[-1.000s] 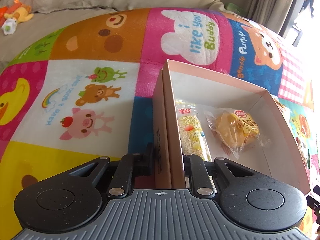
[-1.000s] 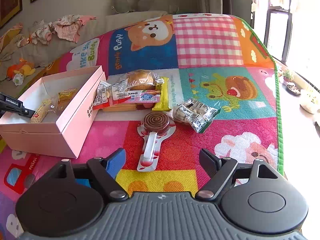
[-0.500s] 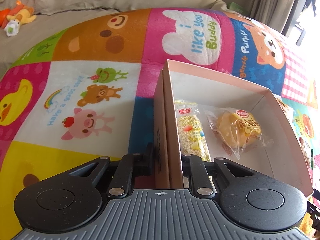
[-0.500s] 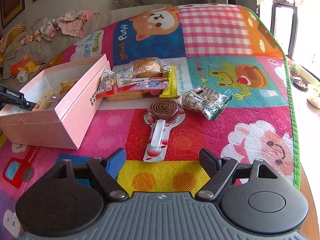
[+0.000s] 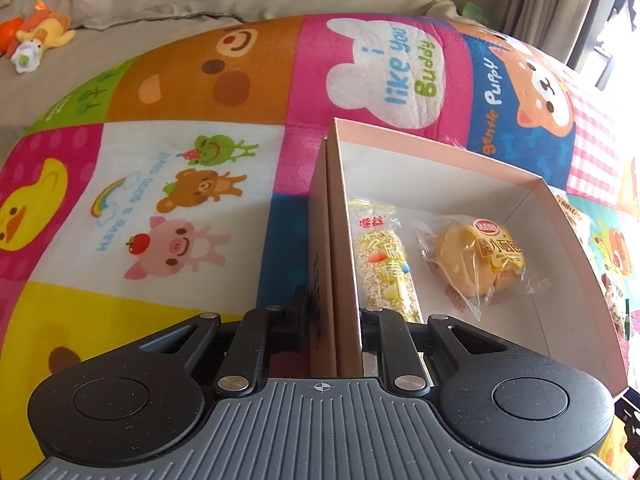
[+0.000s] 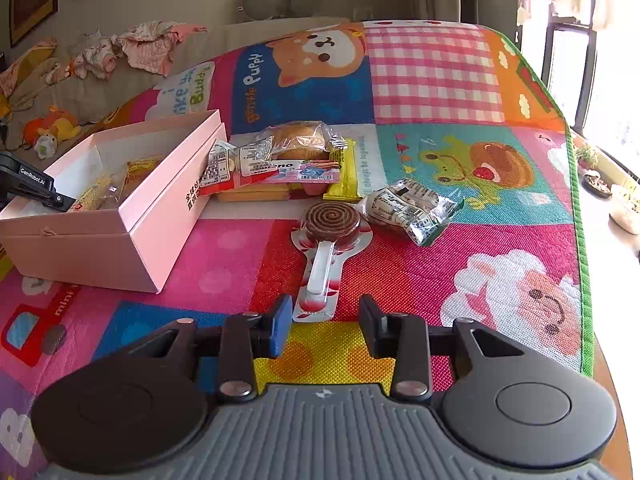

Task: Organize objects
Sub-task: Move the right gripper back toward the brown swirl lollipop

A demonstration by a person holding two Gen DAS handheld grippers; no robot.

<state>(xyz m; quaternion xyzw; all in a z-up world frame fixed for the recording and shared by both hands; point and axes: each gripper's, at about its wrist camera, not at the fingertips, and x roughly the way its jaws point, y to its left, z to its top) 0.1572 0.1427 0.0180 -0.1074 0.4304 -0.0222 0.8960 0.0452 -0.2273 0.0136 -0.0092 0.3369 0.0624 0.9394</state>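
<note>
My left gripper is shut on the side wall of the open pink box, one finger outside, one inside. In the box lie a rice-bar packet and a wrapped yellow bun. In the right wrist view the box sits at left, with the left gripper's finger on its far wall. My right gripper is open and empty, its fingers on either side of the stick end of a wrapped brown spiral lollipop, low over the mat.
A pile of snack packets lies beside the box, with a yellow bar and a silver-green packet to the right. All rests on a colourful cartoon play mat. Clothes and plush toys lie beyond it.
My right gripper has moved forward and down toward the lollipop and its fingers have narrowed around the stick end. My left gripper keeps its hold on the box wall.
</note>
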